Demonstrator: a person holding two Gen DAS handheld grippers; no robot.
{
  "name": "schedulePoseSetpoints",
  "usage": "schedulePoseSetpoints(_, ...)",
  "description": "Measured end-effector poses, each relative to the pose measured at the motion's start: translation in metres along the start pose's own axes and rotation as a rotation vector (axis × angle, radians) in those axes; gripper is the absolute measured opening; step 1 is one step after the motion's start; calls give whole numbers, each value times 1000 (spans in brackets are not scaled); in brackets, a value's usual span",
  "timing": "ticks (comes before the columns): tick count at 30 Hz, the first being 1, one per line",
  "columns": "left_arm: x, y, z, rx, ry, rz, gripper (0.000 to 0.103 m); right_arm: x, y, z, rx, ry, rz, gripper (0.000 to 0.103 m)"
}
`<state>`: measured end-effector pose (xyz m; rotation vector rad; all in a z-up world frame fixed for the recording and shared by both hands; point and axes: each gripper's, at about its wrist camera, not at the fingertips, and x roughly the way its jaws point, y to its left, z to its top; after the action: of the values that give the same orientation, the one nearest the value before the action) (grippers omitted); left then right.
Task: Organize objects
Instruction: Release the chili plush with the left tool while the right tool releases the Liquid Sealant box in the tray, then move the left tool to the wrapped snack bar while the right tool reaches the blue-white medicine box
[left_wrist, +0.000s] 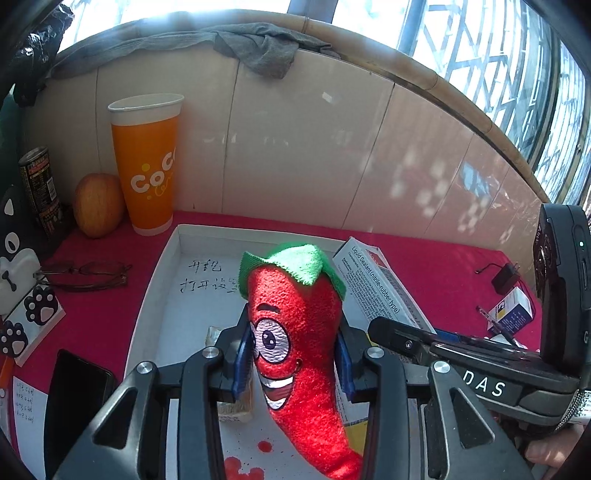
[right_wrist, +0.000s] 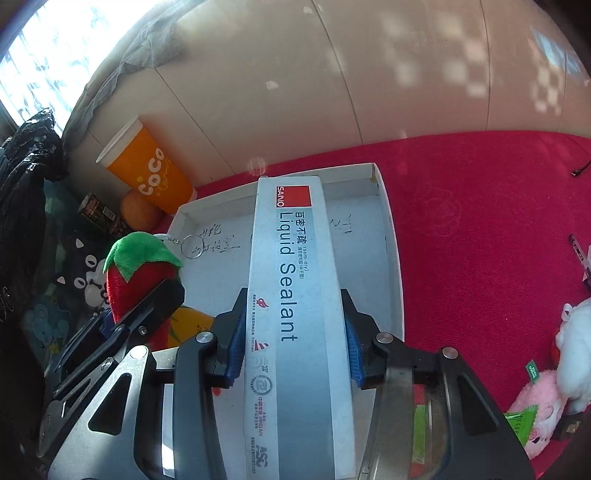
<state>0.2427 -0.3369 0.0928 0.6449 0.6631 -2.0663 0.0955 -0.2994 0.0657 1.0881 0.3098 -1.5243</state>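
Red-cloth tabletop (right_wrist: 480, 221) by tiled wall | left hand-held gripper (left_wrist: 293, 356) grasping plush chili (left_wrist: 295, 332) over white tray (left_wrist: 155, 280) | right hand-held gripper (right_wrist: 295, 332) grasping sealant box (right_wrist: 295, 295) over same tray | tray: small packets, partly hidden | risk: grippers crowd, box knocks chili loose.

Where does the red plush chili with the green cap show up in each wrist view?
Left wrist: red plush chili at lower centre, between the left jaws.
Right wrist: at left edge, green cap up.
Shared landmark: orange paper cup at the wall.
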Motion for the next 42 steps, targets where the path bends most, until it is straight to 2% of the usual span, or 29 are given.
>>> schedulePoseSetpoints(2, -6, 4, 0, -17, -40, 32, 55, -2, -3, -1, 11, -27, -18, 57)
schedulePoseSetpoints(3, -12, 8, 1, -28, -70, 44, 83, -4, -7, -1, 29, -41, -17, 69)
schedulePoseSetpoints(4, -18, 12, 2, -40, -88, 45, 103, -6, -13, 0, 57, -54, -10, 81)
schedulePoseSetpoints(5, -24, 14, 3, -50, -116, 46, 103, -8, -19, 1, 80, -56, 4, 91)
schedulePoseSetpoints(7, -35, 16, 3, -60, -141, 69, 103, -14, -26, 0, 106, -65, 19, 95)
schedulePoseSetpoints(13, -70, 8, 1, -71, -204, 55, 103, -51, -23, -12, 68, -146, 26, 96)
schedulePoseSetpoints(21, -100, -19, -19, -39, -220, -8, 103, -104, -37, -42, 70, -197, 79, 96)
schedulePoseSetpoints(27, -108, -48, -45, -21, -185, -102, 103, -147, -68, -69, 85, -248, 81, 96)
schedulePoseSetpoints(30, -106, -71, -64, 29, -143, -150, 103, -175, -90, -84, 92, -294, 53, 96)
schedulePoseSetpoints(35, -91, -119, -104, 187, -14, -227, 103, -217, -140, -111, 133, -372, -50, 96)
schedulePoseSetpoints(39, -78, -147, -142, 265, 121, -257, 103, -243, -194, -125, 173, -447, -244, 96)
schedulePoseSetpoints(42, -69, -156, -160, 269, 195, -252, 103, -249, -244, -126, 191, -443, -403, 95)
